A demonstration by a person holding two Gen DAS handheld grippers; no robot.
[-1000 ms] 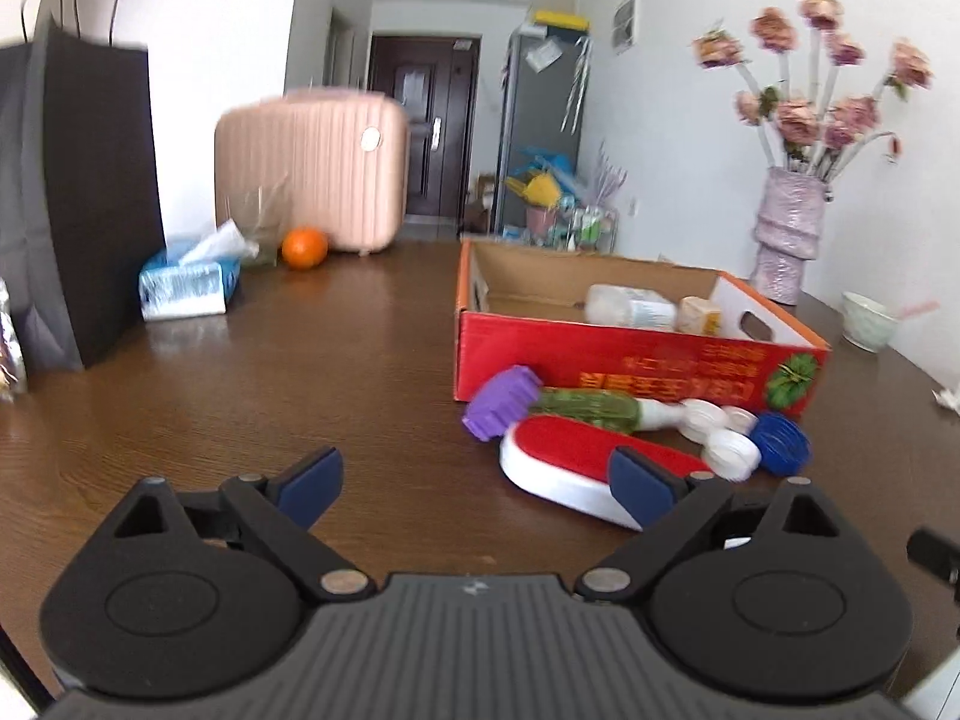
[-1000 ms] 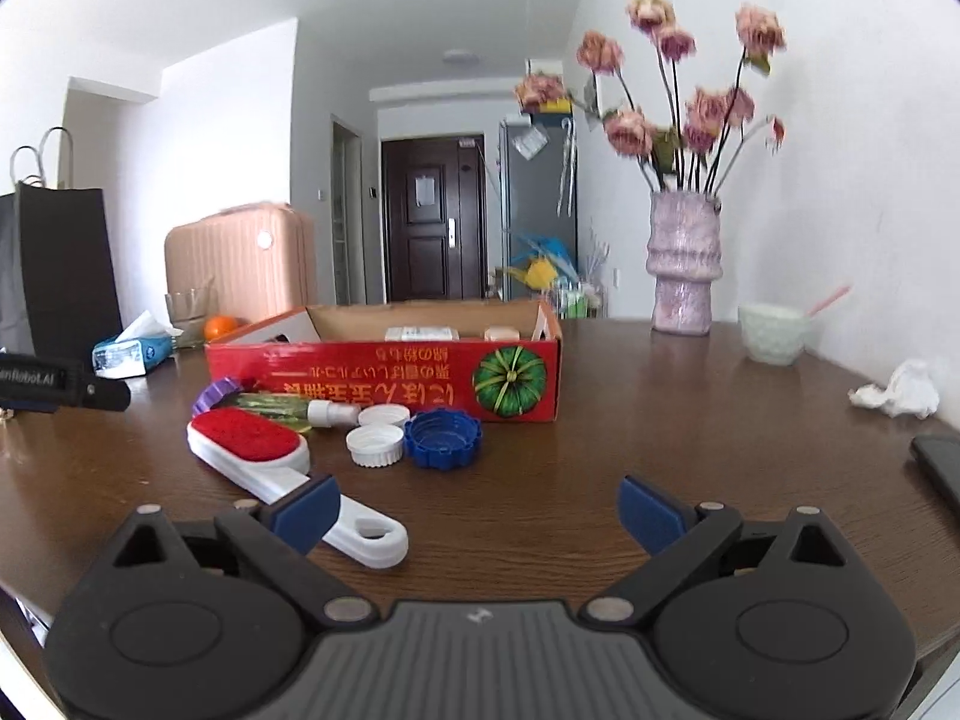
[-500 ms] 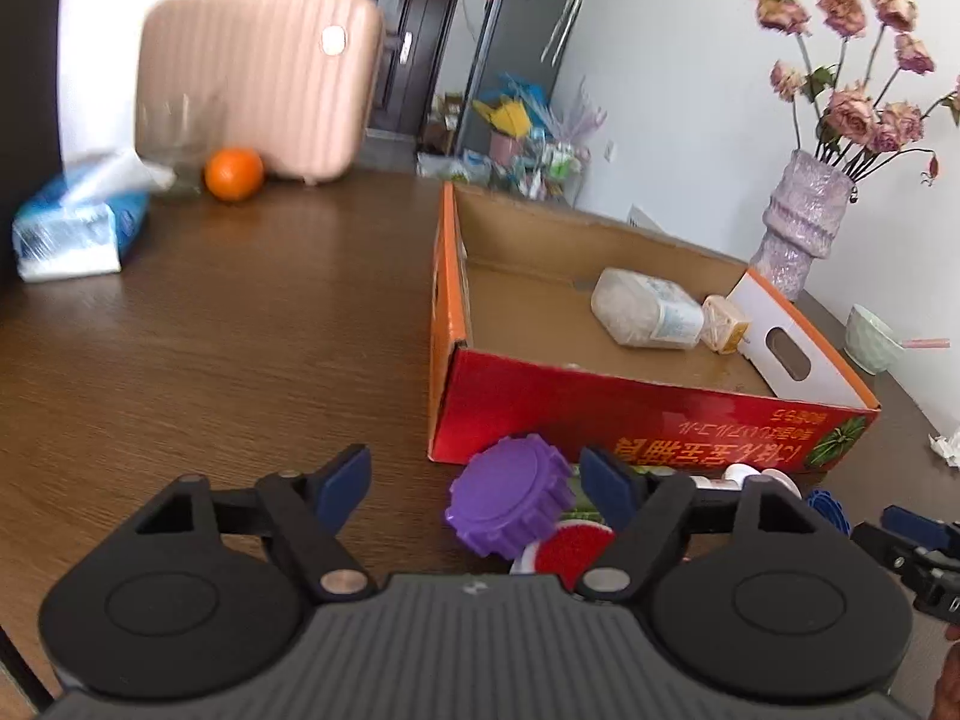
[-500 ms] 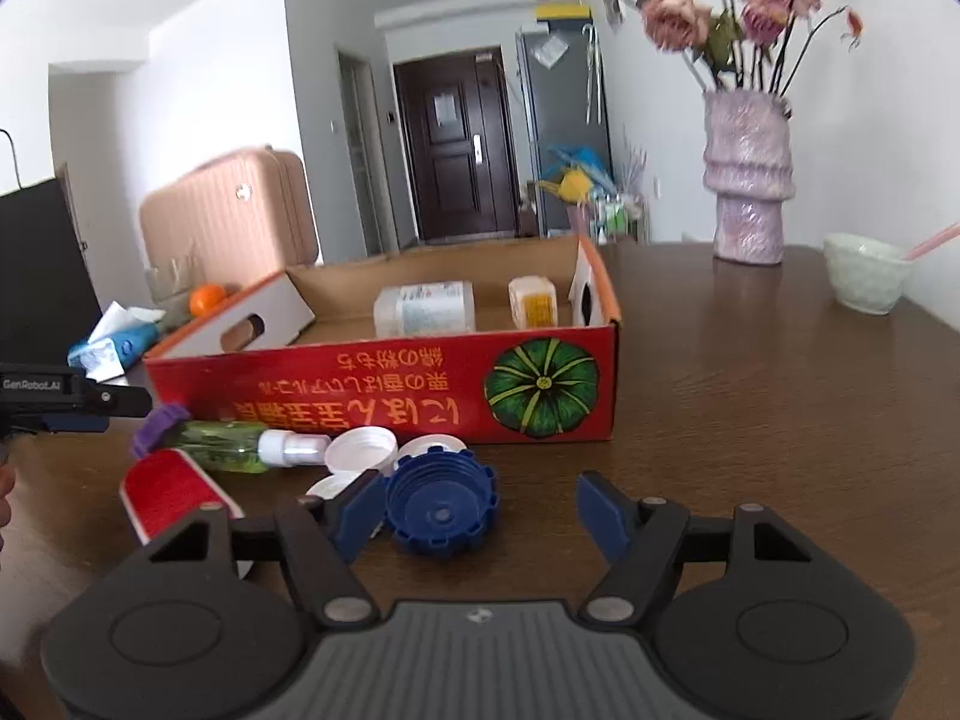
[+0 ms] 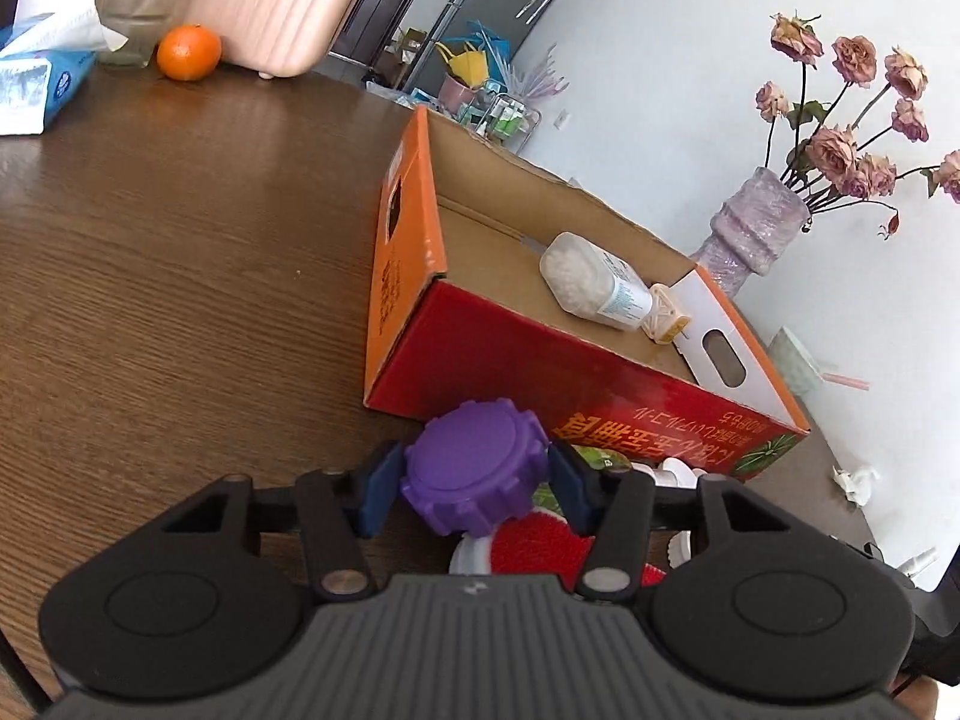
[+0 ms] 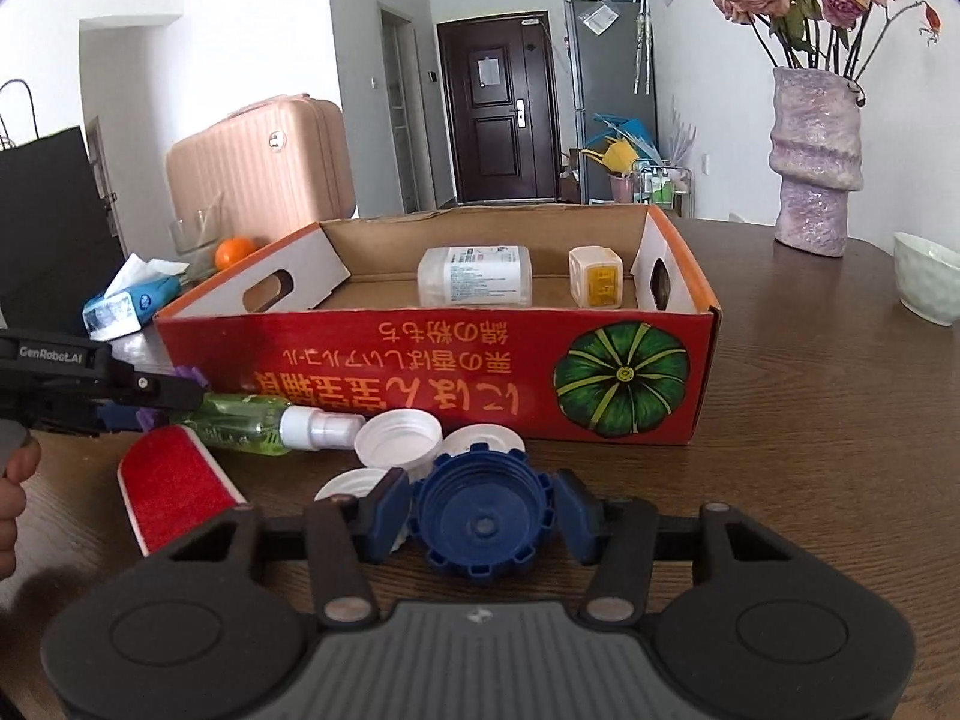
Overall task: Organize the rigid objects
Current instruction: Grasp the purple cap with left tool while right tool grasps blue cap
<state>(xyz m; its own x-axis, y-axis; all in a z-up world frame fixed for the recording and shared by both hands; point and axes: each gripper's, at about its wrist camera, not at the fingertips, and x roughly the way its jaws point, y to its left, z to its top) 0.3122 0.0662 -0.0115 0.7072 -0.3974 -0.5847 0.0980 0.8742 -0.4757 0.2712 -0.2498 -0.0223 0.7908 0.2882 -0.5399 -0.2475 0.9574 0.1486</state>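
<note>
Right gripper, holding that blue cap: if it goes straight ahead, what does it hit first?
Probably the white caps just beyond the blue cap held by the right gripper, then the red cardboard box; depth is uncertain.

On my desk (image 6: pixel 828 420): vase (image 6: pixel 815 162) with roses | bowl (image 6: pixel 927 276) | orange (image 5: pixel 189 52) beside glass (image 5: pixel 129 12) | tissue pack (image 6: pixel 129 303) | pink suitcase (image 6: pixel 258 171) | black bag (image 6: pixel 51 222)

right gripper (image 6: pixel 483 519) jaws clamp blue cap (image 6: pixel 483 516) on table (image 6: pixel 810 450), before red box (image 6: pixel 432 369).

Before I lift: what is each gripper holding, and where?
Left gripper: purple cap, pinched across its ribbed rim. Right gripper: blue cap, likewise across its rim.
</note>
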